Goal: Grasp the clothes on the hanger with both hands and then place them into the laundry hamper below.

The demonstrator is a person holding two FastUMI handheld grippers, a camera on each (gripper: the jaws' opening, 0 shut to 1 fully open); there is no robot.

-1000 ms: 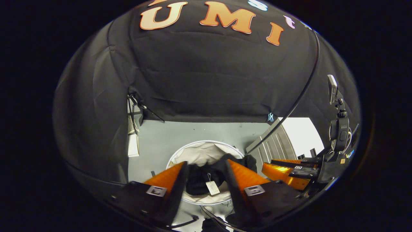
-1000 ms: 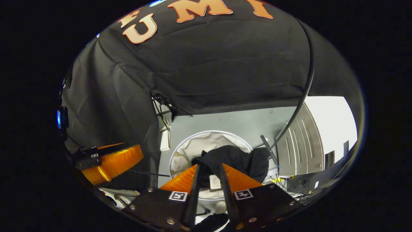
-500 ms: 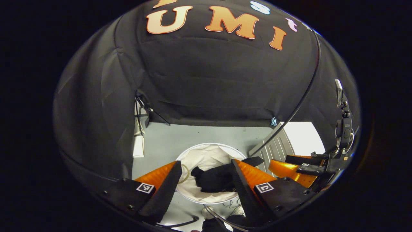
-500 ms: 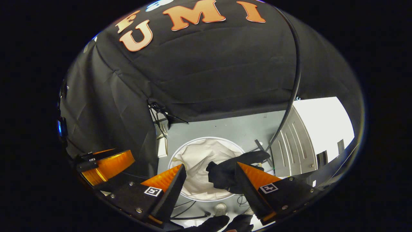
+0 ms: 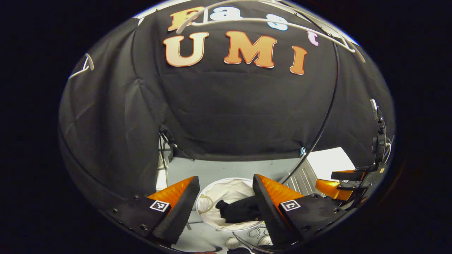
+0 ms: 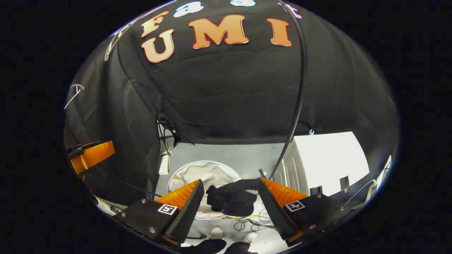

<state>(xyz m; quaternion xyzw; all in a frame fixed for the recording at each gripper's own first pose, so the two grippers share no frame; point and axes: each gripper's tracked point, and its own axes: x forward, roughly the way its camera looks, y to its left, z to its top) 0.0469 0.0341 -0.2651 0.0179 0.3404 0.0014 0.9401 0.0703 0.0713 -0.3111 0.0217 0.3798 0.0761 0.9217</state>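
The clothes (image 5: 240, 210) are a black garment, crumpled into a dark heap with one sleeve-like part stretched toward the right, low in the middle of the left gripper view. They lie in the laundry hamper (image 5: 212, 194), a round white hamper with a thin pale rim and a cream cloth lining, standing on the grey floor (image 5: 226, 171). In the right gripper view the clothes (image 6: 231, 197) sit at the hamper's (image 6: 197, 173) right side, with the stretched part draped across its rim toward the right of the frame.

The left hand-held gripper (image 5: 224, 208) has its two orange fingers spread wide at the bottom of its view, nothing between them, the hamper showing through the gap. The right hand-held gripper (image 6: 229, 208) is likewise spread wide and grips nothing; it also shows at the right edge of the left gripper view, and the left one at the left edge of the right gripper view.

A white hanger (image 5: 247, 21) curves across the top of the left gripper view. Loose cables (image 6: 252, 223) lie on the floor below the hamper in the right gripper view
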